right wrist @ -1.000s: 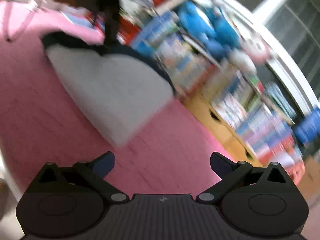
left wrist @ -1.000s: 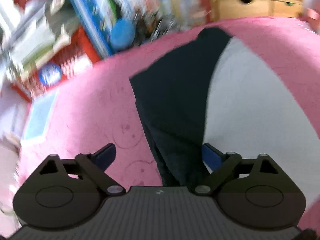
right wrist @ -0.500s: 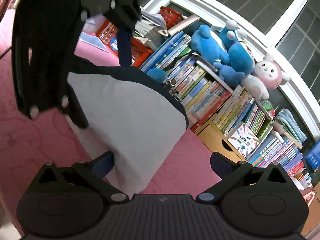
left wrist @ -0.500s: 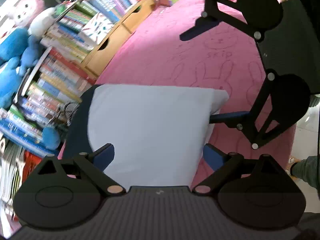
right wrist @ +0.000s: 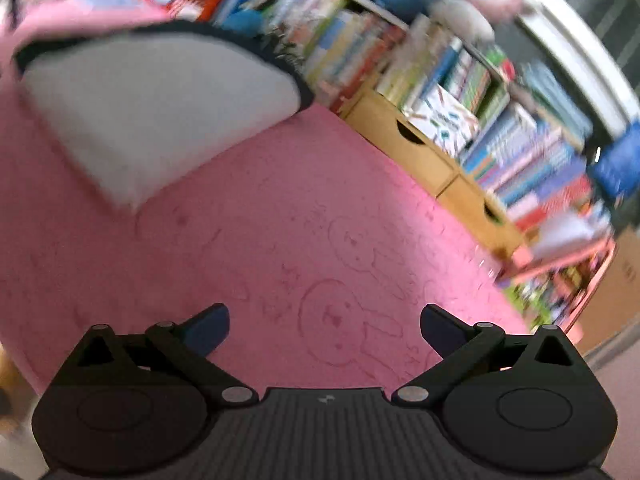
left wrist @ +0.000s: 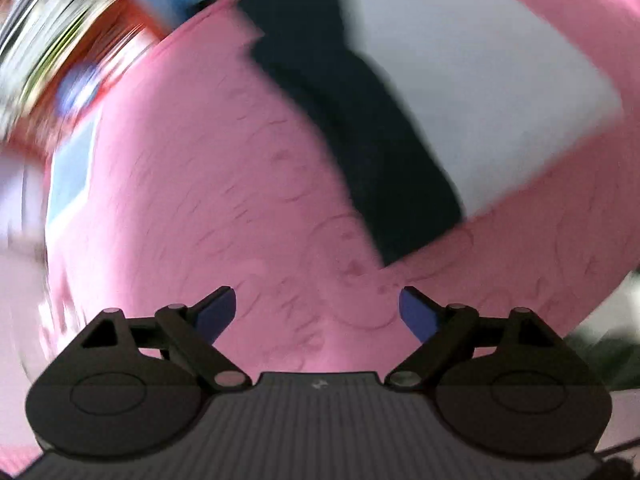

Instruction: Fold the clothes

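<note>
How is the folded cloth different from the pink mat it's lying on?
The cloth is light grey with a dark navy edge; the mat is pink all over. The cloth is plain, while the mat has little bunny drawings on it. The cloth is small and folded into a neat block; the mat is far bigger and spread flat beneath it. Both are soft fabric, and neither hand-held gripper touches them.

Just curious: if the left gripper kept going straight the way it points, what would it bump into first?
Probably the pink cloth; the folded garment lies farther ahead to the right, though blur hides depth.
</note>
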